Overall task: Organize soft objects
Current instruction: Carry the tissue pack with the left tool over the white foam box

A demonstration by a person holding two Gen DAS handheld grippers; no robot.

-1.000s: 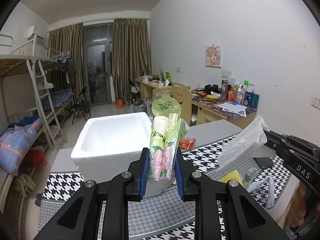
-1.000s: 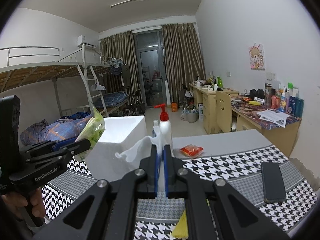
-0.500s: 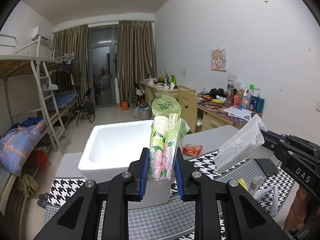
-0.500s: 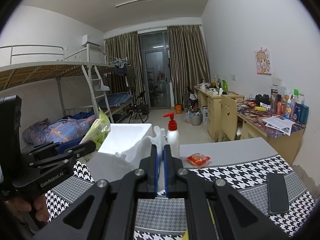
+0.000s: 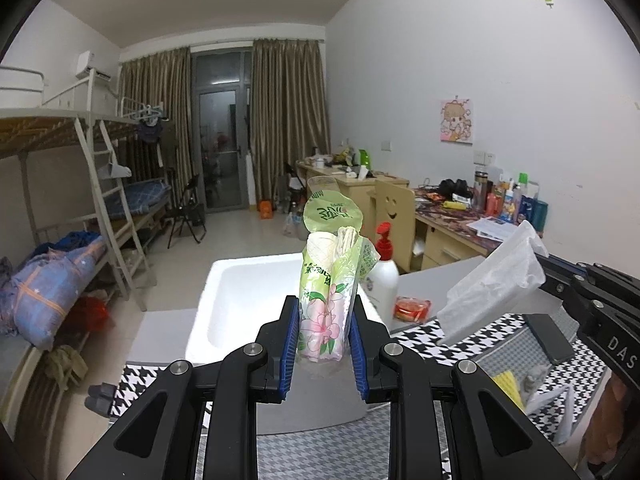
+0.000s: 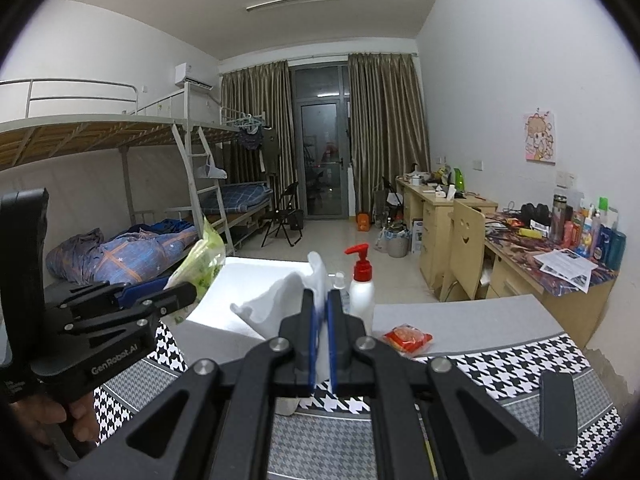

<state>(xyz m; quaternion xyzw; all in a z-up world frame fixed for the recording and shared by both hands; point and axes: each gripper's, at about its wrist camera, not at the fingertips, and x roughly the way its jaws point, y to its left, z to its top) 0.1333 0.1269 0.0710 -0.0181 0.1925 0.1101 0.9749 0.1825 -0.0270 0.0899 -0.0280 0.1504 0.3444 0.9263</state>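
Both loads up off the table (image 5: 344, 452) and carried toward the white foam box (image 5: 240, 300); box rim larger and nearer ahead of the fingers than a second ago, pump bottle (image 5: 383, 276) newly in view just past the left load. Left gripper (image 5: 322, 342): fingers narrowly parted, clamped on a green floral tissue pack (image 5: 326, 300) standing upright between the pads, top flap sticking up above the tips. Right gripper (image 6: 321, 342): fingers pressed nearly together on a thin white plastic bag (image 6: 280, 300), loose end flopping up and left of the tips. Grip unchanged on both over that second. Box cavity sits just beyond and below the left fingertips, ahead-left of the right ones; red snack packet (image 6: 408, 338) lies on the table right of the right fingers, dark phone (image 6: 554, 408) further right. Judgement: transport phase, drop into box likely next; limp bag may snag on the box rim.
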